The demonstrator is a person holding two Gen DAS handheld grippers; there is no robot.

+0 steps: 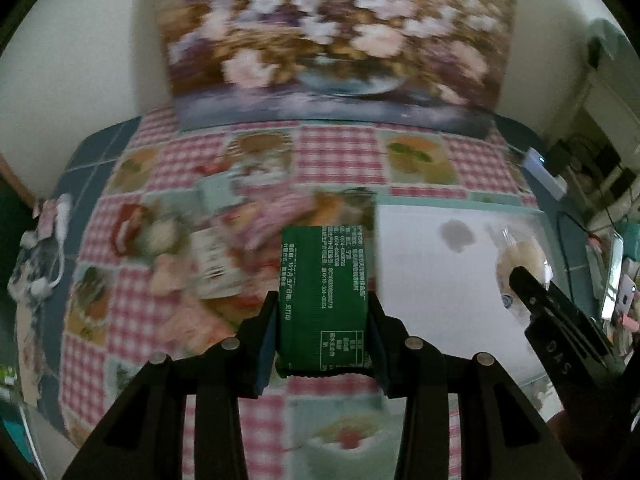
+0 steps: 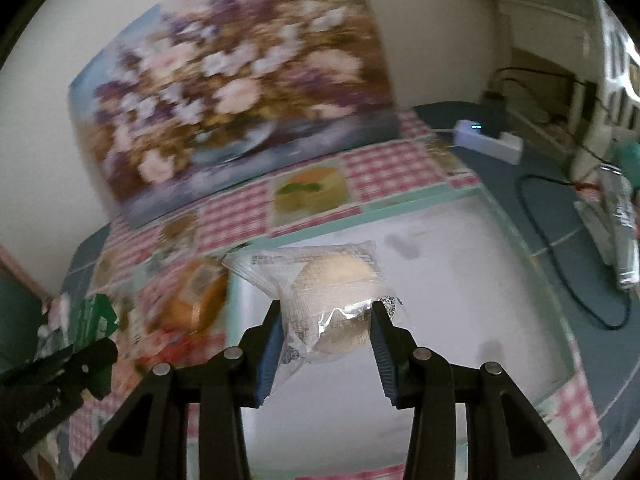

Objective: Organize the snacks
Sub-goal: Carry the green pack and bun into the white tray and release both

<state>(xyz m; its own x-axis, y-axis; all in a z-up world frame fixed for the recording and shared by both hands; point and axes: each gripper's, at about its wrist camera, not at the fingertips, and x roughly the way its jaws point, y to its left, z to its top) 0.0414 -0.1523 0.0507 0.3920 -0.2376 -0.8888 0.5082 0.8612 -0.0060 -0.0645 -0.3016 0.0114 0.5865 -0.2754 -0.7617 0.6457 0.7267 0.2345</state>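
Note:
My left gripper point(image 1: 323, 308) is shut on a green snack packet point(image 1: 320, 264) with white print, held upright over the seam between the checked tablecloth and the white tray point(image 1: 432, 296). In the right wrist view, my right gripper point(image 2: 326, 314) is shut on a round pale pastry in a clear wrapper point(image 2: 336, 284), above the white tray point(image 2: 460, 280) with its teal rim. The right gripper point(image 1: 520, 276) also shows at the right of the left wrist view. The left gripper point(image 2: 92, 356) with the green packet point(image 2: 94, 316) shows at the left of the right wrist view.
A blurred pile of snack packets point(image 1: 216, 252) lies on the tablecloth left of the tray. A large floral painting point(image 1: 332, 40) leans on the wall behind. A white power strip point(image 2: 488, 140), a black cable point(image 2: 560, 272) and a silver packet point(image 2: 620, 232) lie to the right.

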